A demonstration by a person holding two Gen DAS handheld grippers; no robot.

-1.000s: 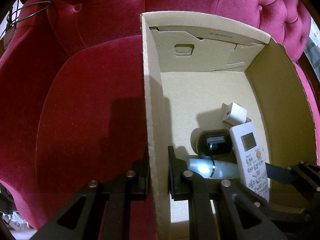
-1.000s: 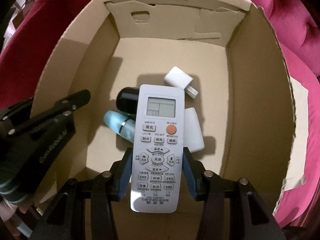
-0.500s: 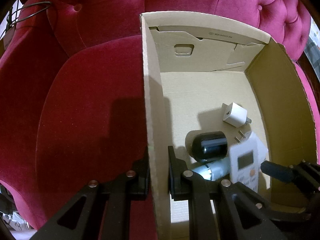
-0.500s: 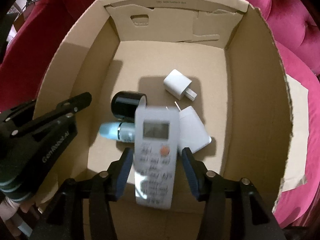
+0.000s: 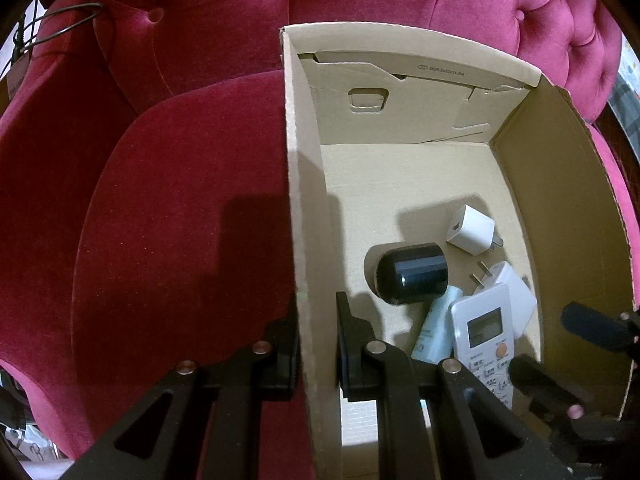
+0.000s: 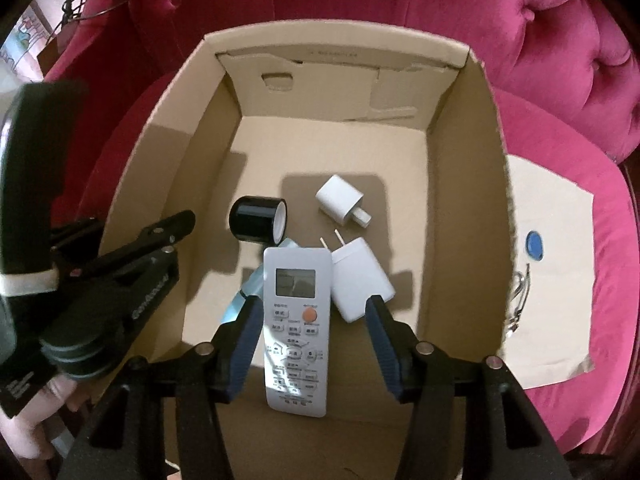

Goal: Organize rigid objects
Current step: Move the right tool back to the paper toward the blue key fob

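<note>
Remote (image 6: 297,322) lies loose between right gripper (image 6: 310,312) jaws, just opened; left gripper (image 5: 318,320) clamps box wall (image 5: 308,248).

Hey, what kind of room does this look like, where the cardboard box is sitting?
Probably a living room at home. The cardboard box sits on a button-tufted red velvet sofa, and it holds household odds and ends: an air-conditioner remote and white plug-in chargers.

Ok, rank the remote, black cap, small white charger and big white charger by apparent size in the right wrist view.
1. remote
2. big white charger
3. black cap and small white charger: look alike, left unranked.
</note>
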